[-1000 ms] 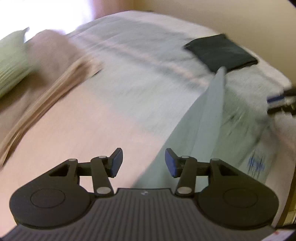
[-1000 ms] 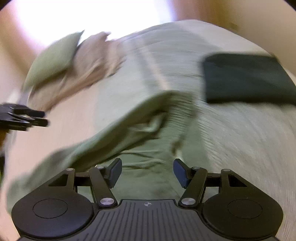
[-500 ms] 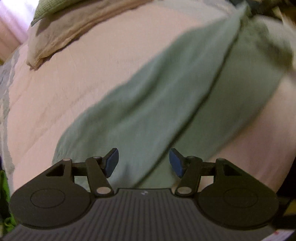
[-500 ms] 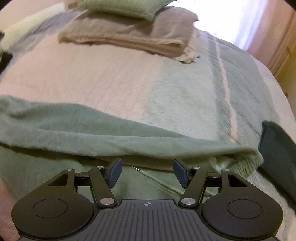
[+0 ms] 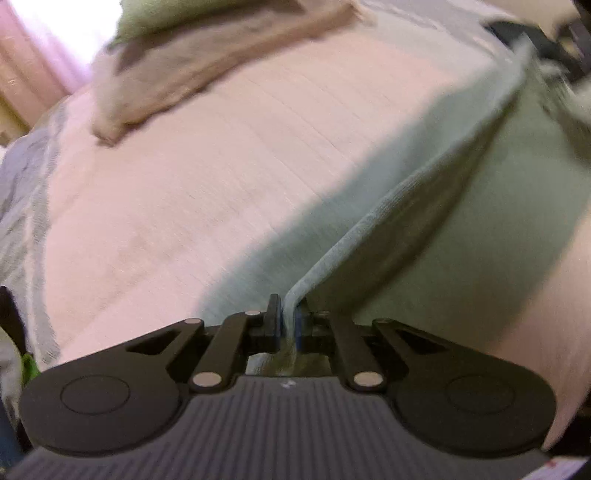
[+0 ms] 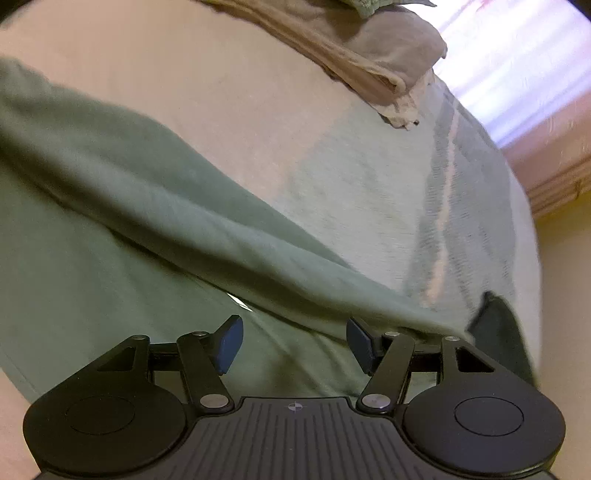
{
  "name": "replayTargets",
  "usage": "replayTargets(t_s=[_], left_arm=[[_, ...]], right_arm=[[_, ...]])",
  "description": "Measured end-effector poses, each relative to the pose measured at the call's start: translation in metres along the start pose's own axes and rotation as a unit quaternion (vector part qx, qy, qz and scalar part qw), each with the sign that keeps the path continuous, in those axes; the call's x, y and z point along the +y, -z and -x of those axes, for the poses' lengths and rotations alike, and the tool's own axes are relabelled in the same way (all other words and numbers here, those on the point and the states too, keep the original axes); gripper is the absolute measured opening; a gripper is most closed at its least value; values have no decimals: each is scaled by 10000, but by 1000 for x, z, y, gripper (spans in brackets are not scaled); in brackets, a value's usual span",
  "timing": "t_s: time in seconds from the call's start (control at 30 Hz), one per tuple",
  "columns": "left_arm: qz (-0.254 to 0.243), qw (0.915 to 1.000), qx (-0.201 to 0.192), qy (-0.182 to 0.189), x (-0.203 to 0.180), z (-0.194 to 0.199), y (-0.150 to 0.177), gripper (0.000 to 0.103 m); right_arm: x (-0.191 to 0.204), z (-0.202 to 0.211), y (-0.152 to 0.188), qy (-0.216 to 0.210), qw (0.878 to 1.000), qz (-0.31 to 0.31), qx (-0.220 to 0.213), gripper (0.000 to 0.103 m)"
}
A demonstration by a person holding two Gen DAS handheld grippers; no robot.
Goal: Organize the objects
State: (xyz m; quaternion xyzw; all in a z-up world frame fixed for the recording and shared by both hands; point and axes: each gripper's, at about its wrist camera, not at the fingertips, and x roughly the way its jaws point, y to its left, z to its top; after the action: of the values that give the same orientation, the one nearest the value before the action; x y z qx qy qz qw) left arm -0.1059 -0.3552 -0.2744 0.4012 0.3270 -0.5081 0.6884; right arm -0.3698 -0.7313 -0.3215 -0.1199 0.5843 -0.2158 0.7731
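Note:
A green cloth lies stretched across the pink bedspread. My left gripper is shut on the near edge of the cloth, which runs up and to the right from the jaws. In the right wrist view the same green cloth lies folded over in a long ridge. My right gripper is open just above it, with cloth between and below the fingers, holding nothing.
A folded beige blanket with a green pillow on it sits at the head of the bed; the blanket also shows in the right wrist view. A dark folded cloth lies at the right. A bright window is beyond.
My left gripper has closed on the edge of the green cloth. My right gripper has stayed open and come lower and closer to the cloth.

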Motion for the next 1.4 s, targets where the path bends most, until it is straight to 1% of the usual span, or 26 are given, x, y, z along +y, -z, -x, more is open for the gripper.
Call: replayTargets(t_s=[0.13, 0.2, 0.27, 0.37, 0.4, 0.47, 0.5, 0.53, 0.57, 0.6, 0.67, 0.73, 0.8, 0.93, 0.97, 1.0, 1.03, 1.07, 1.1, 1.17, 1.27, 1.4], left_arm=[[-113, 9997, -130, -188, 24, -4, -52, 5], [-153, 9994, -136, -270, 33, -11, -75, 5], [-223, 9991, -90, -341, 36, -15, -91, 5], [-234, 9990, 59, -388, 43, -24, -108, 5], [-264, 9987, 135, -421, 41, -24, -109, 5], [-283, 9982, 270, -457, 41, -28, -115, 5], [-237, 9981, 336, -460, 44, -31, -119, 5], [-225, 9979, 391, -457, 45, -30, -122, 5], [-221, 9978, 424, -455, 46, -29, -125, 5], [-200, 9977, 455, -467, 49, -29, -130, 5], [-141, 9975, 477, -506, 60, -29, -145, 5], [-129, 9969, 487, -597, 76, -36, -162, 5], [-140, 9965, 450, -684, 91, -51, -178, 5], [-164, 9961, 479, -717, 114, -109, -206, 6], [-167, 9957, 525, -739, 117, -130, -212, 8], [-158, 9952, 548, -796, 118, -148, -216, 12], [-111, 9946, 588, -845, 120, -166, -220, 18], [-42, 9937, 622, -934, 123, -182, -223, 22], [33, 9922, 618, -1083, 125, -194, -225, 26], [205, 9909, 542, -1213, 131, -209, -227, 26], [363, 9910, 417, -1223, 141, -206, -222, 27], [608, 9912, 341, -1121, 148, -172, -198, 29]], right_arm=[[-41, -22, 16, 399, 9984, 384, 60, 60], [-65, -35, 22, 528, 9974, 487, 61, 60], [-92, -52, 24, 622, 9957, 687, 17, 60], [-128, -81, 22, 511, 9914, 1205, 18, 60], [-138, -90, 21, 451, 9893, 1387, 30, 60], [-157, -111, 19, 108, 9861, 1649, 167, 60], [-165, -120, 18, -89, 9844, 1739, 268, 53], [-172, -129, 17, -299, 9823, 1815, 360, 41], [-180, -135, 15, -589, 9805, 1805, 511, 2], [-190, -139, 12, -751, 9814, 1657, 616, 2], [-203, -131, 2, -938, 9858, 1288, 524, 1], [-221, -127, -11, -986, 9886, 1047, 440, 1], [-233, -130, -24, -968, 9899, 950, 422, 1], [-236, -159, -48, -939, 9912, 779, 518, 1], [-235, -169, -51, -928, 9916, 691, 579, 1], [-235, -179, -53, -910, 9921, 559, 656, 2], [-232, -189, -52, -889, 9925, 425, 726, 4], [-230, -200, -51, -819, 9930, 304, 797, 15], [-227, -207, -49, -642, 9944, 201, 818, 32], [-222, -208, -46, -218, 9968, -43, 765, 45], [-222, -193, -44, 98, 9964, -547, 642, 48], [-212, -148, -43, 345, 9946, -909, 350, 49]])
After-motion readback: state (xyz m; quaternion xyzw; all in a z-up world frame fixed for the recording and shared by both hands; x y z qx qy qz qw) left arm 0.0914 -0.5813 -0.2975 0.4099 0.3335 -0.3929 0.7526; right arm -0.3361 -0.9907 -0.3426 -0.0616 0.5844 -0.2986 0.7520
